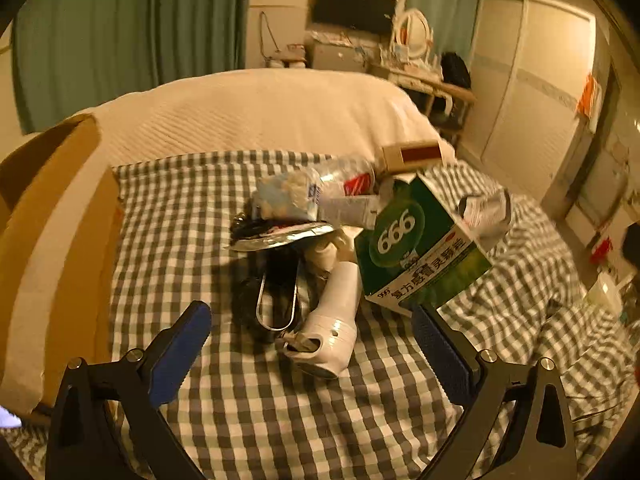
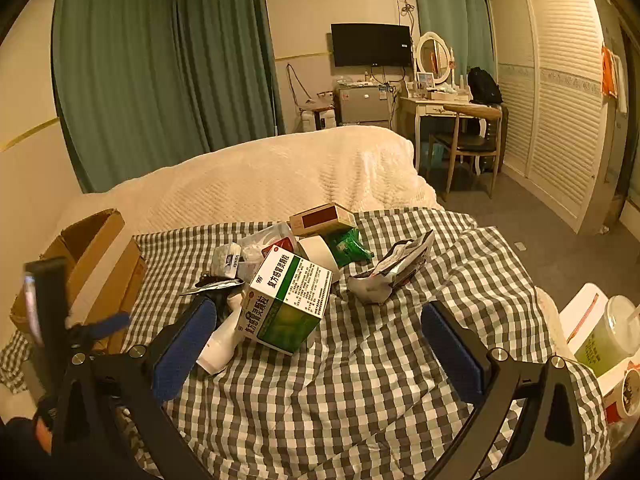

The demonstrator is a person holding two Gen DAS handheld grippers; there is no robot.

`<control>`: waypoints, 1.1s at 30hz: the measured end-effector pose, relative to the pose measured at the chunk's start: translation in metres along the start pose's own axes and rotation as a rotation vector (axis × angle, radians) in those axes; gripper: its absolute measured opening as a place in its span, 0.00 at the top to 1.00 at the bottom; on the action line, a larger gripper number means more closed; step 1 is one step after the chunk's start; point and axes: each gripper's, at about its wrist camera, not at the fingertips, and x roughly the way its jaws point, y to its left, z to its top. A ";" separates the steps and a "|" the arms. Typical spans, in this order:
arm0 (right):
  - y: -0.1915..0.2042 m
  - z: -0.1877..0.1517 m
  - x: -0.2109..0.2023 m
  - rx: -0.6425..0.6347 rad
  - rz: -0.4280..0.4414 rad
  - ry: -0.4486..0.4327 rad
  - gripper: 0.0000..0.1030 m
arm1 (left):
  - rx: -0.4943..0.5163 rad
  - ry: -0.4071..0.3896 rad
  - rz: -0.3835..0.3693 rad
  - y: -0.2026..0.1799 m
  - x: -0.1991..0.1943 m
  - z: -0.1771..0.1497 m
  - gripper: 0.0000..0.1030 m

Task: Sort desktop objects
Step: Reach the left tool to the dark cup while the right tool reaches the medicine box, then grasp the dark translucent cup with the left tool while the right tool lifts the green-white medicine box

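1. Left wrist view shows the checked cloth point(image 1: 280, 400) with the pile of things to sort in its middle, and an open cardboard box point(image 1: 52, 240) at the left edge; that box is probably where items go, though nothing confirms it
2. Largest in the pile is the green medicine box point(image 1: 420, 256), tilted on one corner and leaning on the clutter behind it; lifting anything under it may tip it, so I judge it best taken first or steadied
3. Left gripper point(image 1: 312, 344) hangs spread wide and empty, its blue pads either side of the white bottle point(image 1: 334, 320), which lies on its side just in front; close across the narrow body, not the rounded end
4. Right gripper point(image 2: 320, 344) is likewise wide open with nothing in it, the medicine box just ahead between its fingers
5. Beside the bottle lies a dark object with a metal loop point(image 1: 276, 300), touching it; approach low so the pad does not snag that loop
6. Crumpled foil wrapper point(image 2: 392, 272) sits apart to the right, easy to leave for last
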 end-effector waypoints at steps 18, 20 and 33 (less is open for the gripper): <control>-0.009 -0.005 0.015 0.020 -0.023 0.051 0.00 | 0.177 0.216 -0.028 -0.008 0.089 -0.001 0.45; -0.008 -0.007 0.021 0.020 -0.024 0.065 0.00 | 0.173 0.210 -0.036 -0.005 0.089 -0.001 0.55; 0.008 -0.006 0.099 0.213 0.141 0.209 0.01 | -0.041 0.192 -0.068 0.031 0.055 0.006 0.62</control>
